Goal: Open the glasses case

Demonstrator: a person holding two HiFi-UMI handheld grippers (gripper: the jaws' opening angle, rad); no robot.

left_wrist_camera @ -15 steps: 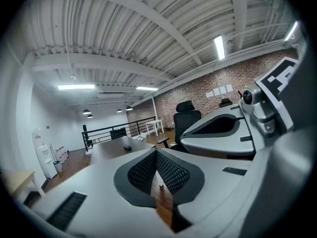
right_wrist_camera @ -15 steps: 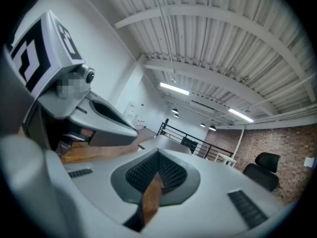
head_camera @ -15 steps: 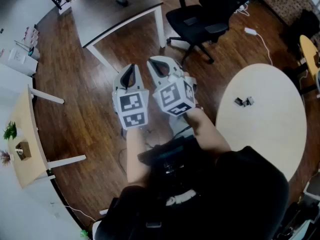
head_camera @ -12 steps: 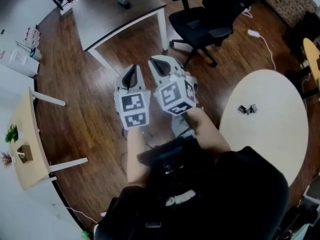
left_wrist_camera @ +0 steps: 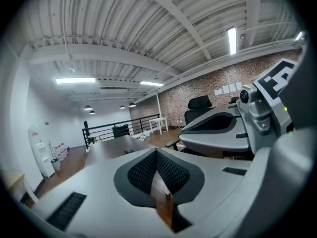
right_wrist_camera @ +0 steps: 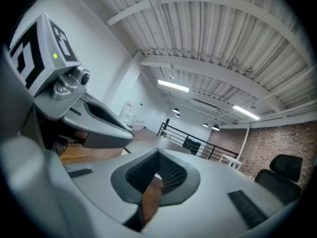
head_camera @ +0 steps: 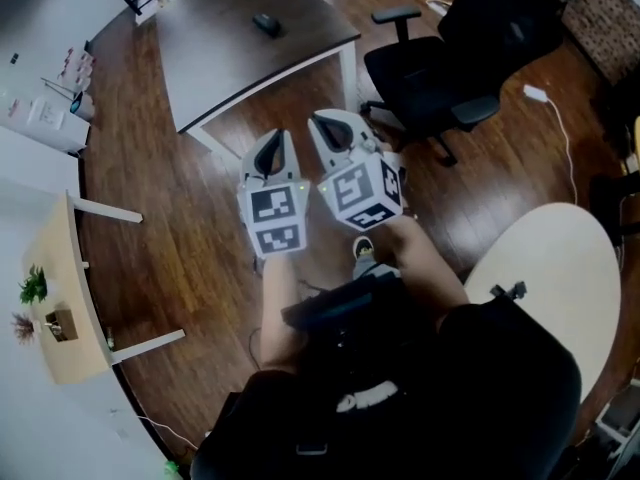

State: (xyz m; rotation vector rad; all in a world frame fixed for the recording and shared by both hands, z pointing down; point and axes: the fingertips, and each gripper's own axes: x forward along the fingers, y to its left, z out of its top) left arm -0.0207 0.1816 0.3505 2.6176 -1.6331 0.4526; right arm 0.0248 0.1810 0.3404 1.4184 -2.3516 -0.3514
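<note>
A small dark object (head_camera: 266, 24), too small to tell whether it is the glasses case, lies on the dark brown table (head_camera: 230, 38) at the far top of the head view. It also shows as a small dark object (left_wrist_camera: 128, 150) on that table's top. My left gripper (head_camera: 271, 148) and right gripper (head_camera: 331, 128) are held side by side in the air over the wood floor, well short of the table. Both are shut with nothing between the jaws, as the left gripper (left_wrist_camera: 156, 155) and right gripper (right_wrist_camera: 158, 158) show in their own views.
A black office chair (head_camera: 470, 58) stands right of the dark table. A round cream table (head_camera: 560, 288) with a small dark item (head_camera: 508, 292) is at lower right. A light wood desk (head_camera: 60, 298) with plants is at left. A white adapter (head_camera: 533, 93) and its cable lie on the floor.
The head view has shifted: the dark table and chair now sit further right and lower, and the round table has slid toward the lower right. Both grippers stay shut, side by side.
</note>
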